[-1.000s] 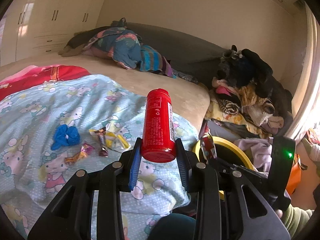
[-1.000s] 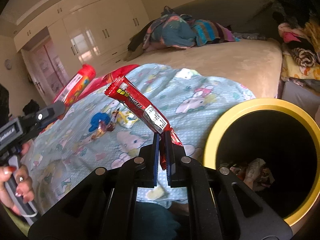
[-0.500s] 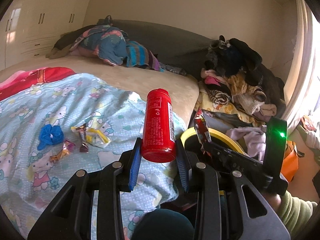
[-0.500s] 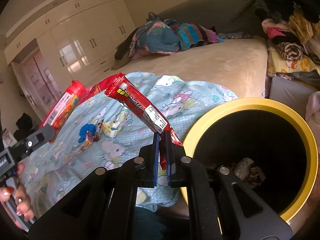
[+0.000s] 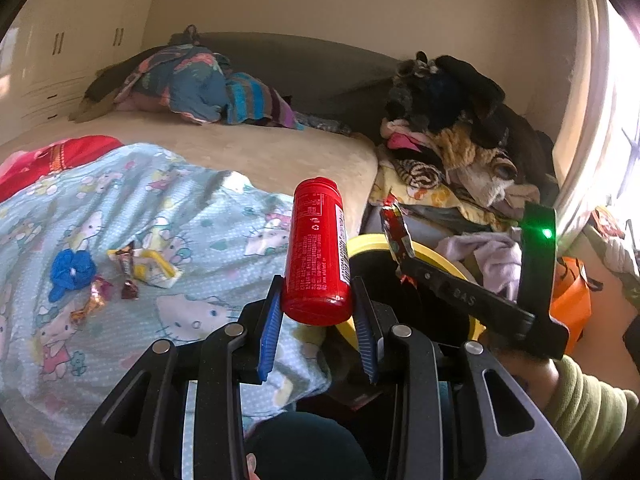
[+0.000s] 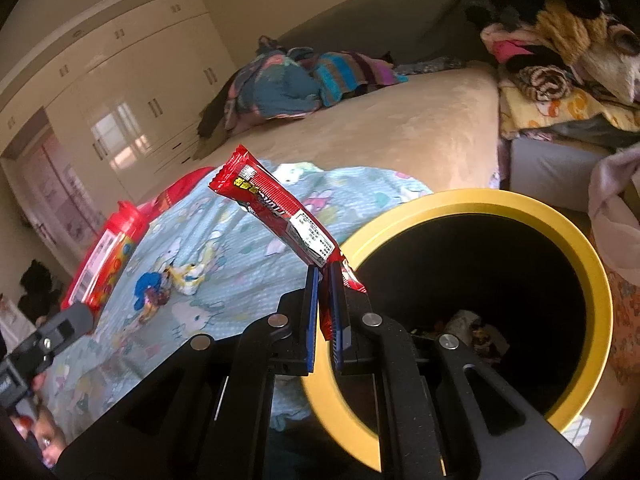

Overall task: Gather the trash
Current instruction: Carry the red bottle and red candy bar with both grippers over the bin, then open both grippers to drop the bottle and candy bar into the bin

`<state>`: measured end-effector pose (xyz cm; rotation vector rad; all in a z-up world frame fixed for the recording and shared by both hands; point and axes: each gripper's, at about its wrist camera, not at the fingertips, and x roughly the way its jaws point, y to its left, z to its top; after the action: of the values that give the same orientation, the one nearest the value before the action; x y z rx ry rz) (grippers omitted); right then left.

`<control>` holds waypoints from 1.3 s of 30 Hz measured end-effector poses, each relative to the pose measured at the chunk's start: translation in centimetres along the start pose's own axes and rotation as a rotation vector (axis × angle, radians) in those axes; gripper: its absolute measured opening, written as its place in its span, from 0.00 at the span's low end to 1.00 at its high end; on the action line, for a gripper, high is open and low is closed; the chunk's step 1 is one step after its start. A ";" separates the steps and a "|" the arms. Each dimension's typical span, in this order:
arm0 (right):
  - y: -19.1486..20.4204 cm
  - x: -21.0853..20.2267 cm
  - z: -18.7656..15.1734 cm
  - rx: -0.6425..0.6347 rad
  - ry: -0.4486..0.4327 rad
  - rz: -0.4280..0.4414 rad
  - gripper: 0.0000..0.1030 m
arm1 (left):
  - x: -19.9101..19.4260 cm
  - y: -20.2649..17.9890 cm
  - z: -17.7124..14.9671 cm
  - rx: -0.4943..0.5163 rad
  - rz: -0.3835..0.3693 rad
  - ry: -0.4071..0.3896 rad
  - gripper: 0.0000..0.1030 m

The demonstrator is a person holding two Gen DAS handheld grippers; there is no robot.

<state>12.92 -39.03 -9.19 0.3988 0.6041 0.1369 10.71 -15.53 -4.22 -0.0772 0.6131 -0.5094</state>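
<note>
A red cylindrical tube stands upright between the blue pads of my left gripper, which is shut on its base. My right gripper is shut on a red snack wrapper that sticks up to the left. A round bin with a yellow rim lies just right of the right gripper, with some trash at its bottom. In the left wrist view the bin's yellow rim shows behind the tube, and the right gripper with its wrapper hangs over it. The tube also appears at the left of the right wrist view.
Several candy wrappers and a blue crumpled piece lie on the cartoon-print blanket over the bed. Piled clothes rise at the right. More clothes lie at the head of the bed. An orange bag sits on the floor.
Both grippers have moved right, toward the bin. The bin's opening now fills more of the right wrist view, and the wrappers on the blanket have slid leftward. Neither grip has changed.
</note>
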 end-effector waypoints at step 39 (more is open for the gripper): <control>-9.8 0.7 -0.8 0.307 0.051 -0.170 0.07 | 9.6 -7.7 -3.0 0.199 -0.099 0.201 0.31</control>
<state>13.11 -47.59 -14.10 0.6392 0.7090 -0.1108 12.37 -26.64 -10.05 0.1344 0.7541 -0.6773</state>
